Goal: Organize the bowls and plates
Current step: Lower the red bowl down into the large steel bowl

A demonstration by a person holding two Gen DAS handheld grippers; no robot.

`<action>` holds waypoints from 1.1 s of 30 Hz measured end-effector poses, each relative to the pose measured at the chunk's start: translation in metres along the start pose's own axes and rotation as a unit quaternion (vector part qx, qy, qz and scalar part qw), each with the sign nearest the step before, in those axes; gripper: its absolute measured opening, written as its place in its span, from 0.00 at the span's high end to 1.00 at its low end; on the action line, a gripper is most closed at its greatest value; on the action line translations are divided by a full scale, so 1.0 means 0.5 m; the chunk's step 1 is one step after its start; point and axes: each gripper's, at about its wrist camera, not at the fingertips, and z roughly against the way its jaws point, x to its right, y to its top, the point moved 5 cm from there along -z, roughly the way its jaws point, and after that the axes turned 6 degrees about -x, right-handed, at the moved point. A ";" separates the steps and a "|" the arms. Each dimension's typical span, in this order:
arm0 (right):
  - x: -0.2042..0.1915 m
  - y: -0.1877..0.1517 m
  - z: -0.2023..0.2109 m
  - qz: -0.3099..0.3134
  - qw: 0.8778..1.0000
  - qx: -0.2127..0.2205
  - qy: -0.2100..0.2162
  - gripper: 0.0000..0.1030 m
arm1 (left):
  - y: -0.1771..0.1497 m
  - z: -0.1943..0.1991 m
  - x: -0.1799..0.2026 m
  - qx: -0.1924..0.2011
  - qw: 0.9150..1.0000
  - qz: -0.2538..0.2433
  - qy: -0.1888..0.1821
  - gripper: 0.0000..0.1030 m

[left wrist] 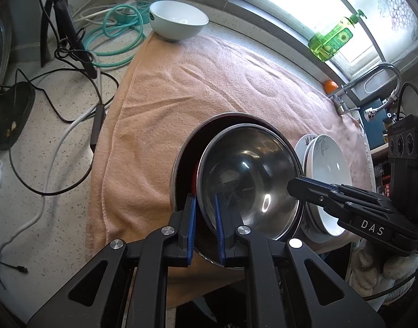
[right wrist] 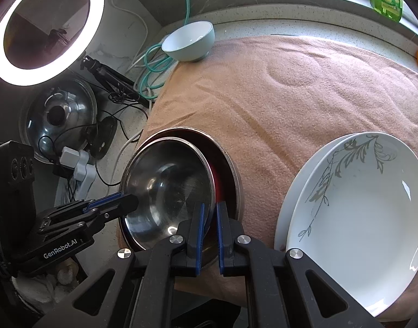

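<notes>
Steel bowl point(left wrist: 249, 177) pinched at its rim by both tongs, over a red-lined bowl point(left wrist: 185, 161)
Left gripper point(left wrist: 204, 207) nips the near rim; right gripper point(right wrist: 209, 213) nips the opposite rim; white plates point(right wrist: 359, 205) lie just beside the right one.

home kitchen: stone counter point(left wrist: 58, 186), sink tap point(left wrist: 372, 82), dish soap bottle point(left wrist: 331, 39)

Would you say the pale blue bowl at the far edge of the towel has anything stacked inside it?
No, the pale blue bowl stands alone at the towel's far corner, and its white inside shows bare.
</notes>
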 end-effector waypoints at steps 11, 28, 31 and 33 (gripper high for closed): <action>0.005 0.000 -0.012 -0.002 1.000 -0.008 -0.002 0.92 | 0.001 -0.005 -0.003 -0.004 1.000 0.004 0.000 0.89; 0.004 0.001 -0.014 0.001 1.000 -0.015 -0.006 0.89 | 0.002 -0.008 0.002 -0.010 1.000 0.003 -0.002 0.89; 0.006 0.000 -0.015 0.000 1.000 -0.017 -0.006 0.89 | 0.002 -0.008 0.001 -0.010 1.000 0.004 -0.004 0.86; 0.005 0.000 -0.016 -0.001 1.000 -0.016 -0.004 0.89 | 0.001 -0.007 0.002 -0.010 1.000 0.003 -0.004 0.86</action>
